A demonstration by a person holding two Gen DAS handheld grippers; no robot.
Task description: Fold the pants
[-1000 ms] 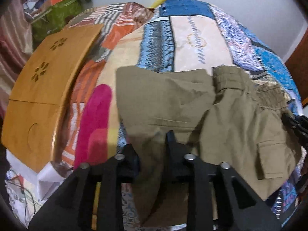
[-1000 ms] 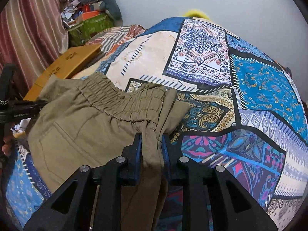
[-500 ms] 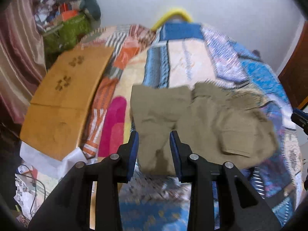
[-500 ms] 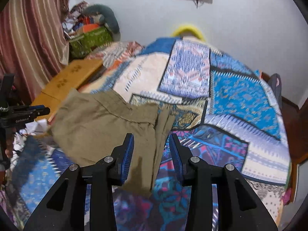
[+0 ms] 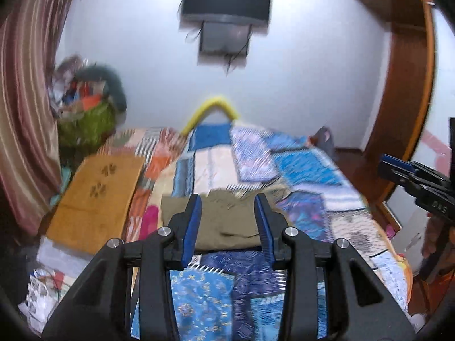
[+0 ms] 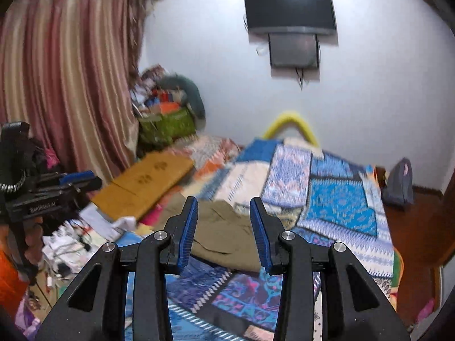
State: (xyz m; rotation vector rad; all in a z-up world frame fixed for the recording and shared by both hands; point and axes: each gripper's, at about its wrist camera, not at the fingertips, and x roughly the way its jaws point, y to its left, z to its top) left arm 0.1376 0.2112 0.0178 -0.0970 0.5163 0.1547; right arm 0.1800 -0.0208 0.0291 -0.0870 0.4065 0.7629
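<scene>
Jaws parted and empty on both sides: my left gripper (image 5: 227,224) has just been opening further, with nothing between its blue pads (image 5: 191,227), and the right gripper (image 6: 223,228) has also just widened, holding nothing. The pants (image 5: 224,221) lie folded into a compact olive block on the patchwork bedspread (image 5: 307,170). They sit near the bedspread's front edge, just right of the pink patch (image 5: 149,218) and well short of the yellow hoop (image 5: 212,108) at its far end.

I judge the fold finished and the step in hand to be the withdrawal. To do it well I keep both sets of jaws apart until they are clear of the cloth, so no hem is snagged and the stack stays square, and I pull straight away from the pants, not across them.

Both grippers are raised above the pants, pointing forward and slightly down over the bedspread toward the wall screen (image 6: 288,8). They are roughly level with each other: each shows at the edge of the other's view, the left one (image 6: 57,190) beside the curtain (image 6: 65,71), the right one (image 5: 412,182) near the wooden door frame (image 5: 409,85).
</scene>
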